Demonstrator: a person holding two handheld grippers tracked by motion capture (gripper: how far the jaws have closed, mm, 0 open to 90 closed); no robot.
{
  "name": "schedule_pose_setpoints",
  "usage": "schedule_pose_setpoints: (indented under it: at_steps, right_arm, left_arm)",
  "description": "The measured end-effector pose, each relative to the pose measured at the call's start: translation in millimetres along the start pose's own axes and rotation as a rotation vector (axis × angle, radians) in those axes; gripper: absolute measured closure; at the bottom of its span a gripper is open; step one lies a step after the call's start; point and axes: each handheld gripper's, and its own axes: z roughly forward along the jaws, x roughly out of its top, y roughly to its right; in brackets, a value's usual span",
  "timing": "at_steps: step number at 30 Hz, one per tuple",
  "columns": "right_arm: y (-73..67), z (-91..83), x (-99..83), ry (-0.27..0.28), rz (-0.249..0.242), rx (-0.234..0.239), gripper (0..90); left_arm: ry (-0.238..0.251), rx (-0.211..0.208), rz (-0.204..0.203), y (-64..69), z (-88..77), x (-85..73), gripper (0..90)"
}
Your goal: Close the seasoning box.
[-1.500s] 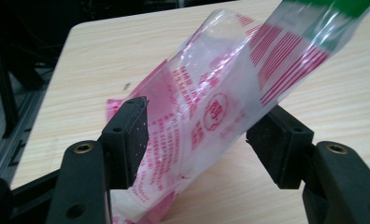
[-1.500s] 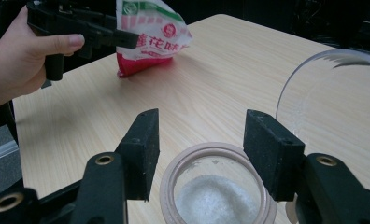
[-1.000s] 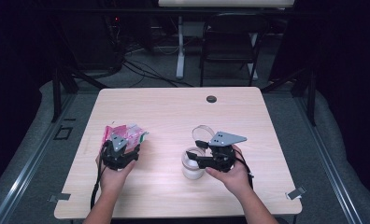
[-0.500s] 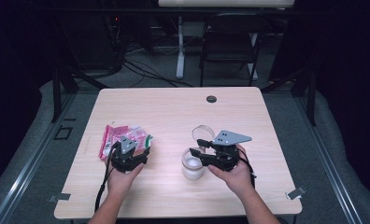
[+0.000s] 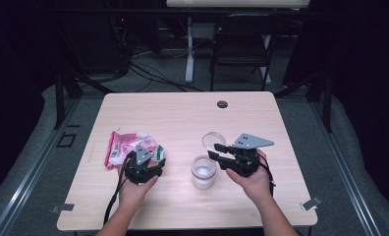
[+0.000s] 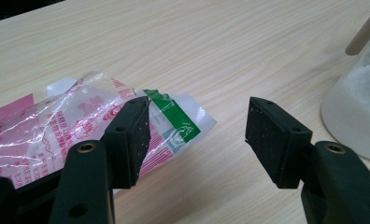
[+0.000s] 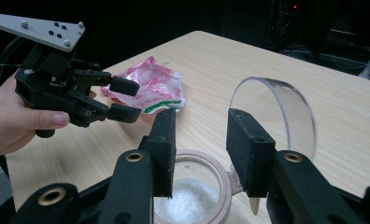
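Note:
A crinkled pink-and-white plastic bag (image 5: 121,147) with a green stripe at one corner (image 6: 174,114) lies on the left of the table. My left gripper (image 5: 155,161) hovers at that corner, open, with its left pad (image 6: 136,135) over the bag's edge and nothing gripped. A jar of white powder (image 5: 203,172) stands mid-table, its clear hinged lid (image 5: 213,141) flipped up. My right gripper (image 7: 202,121) hangs just above the jar's rim (image 7: 223,170), beside the lid (image 7: 276,112). Its jaws have just been closing, with nothing pressed between them.
The wooden table (image 5: 182,115) has a round black cable port (image 5: 222,104) near its far edge. Beyond it stand a dark chair (image 5: 241,49), a white stand leg (image 5: 189,49) and floor cables. Bare wood lies behind the bag and the jar.
My left gripper has shifted right along the bag toward its green-striped corner. The right gripper has stayed over the jar while its jaws narrowed.

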Motion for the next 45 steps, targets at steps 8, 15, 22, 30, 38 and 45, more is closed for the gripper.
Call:
schedule_pose_setpoints:
  at_steps: [8,15,22,30,38,45]
  right_arm:
    - [6.5,-5.0,0.9,0.004,0.016,-0.014,62.6]
    - [13.3,-12.8,3.2,0.025,0.031,-0.028,59.9]
    - [20.4,-20.9,5.0,0.051,0.047,-0.046,59.2]
    - [34.5,-18.2,-3.4,0.017,0.072,-0.087,56.6]
    - [42.2,-5.9,-11.6,-0.024,0.093,-0.088,56.3]
    - [43.3,3.5,-10.9,-0.046,0.082,-0.061,67.5]
  left_arm:
    - [0.0,-0.002,0.007,1.8,0.4,0.3,40.5]
    - [-0.003,0.0,0.006,1.7,1.3,-0.1,40.5]
    - [-0.005,-0.001,0.001,1.6,1.4,-0.2,40.5]
    - [-0.008,-0.001,0.003,2.2,1.4,-0.2,40.6]
    - [-0.011,0.002,0.01,2.2,0.4,-1.9,40.6]
    - [-0.016,0.017,-0.005,-2.4,-2.9,-5.4,40.7]
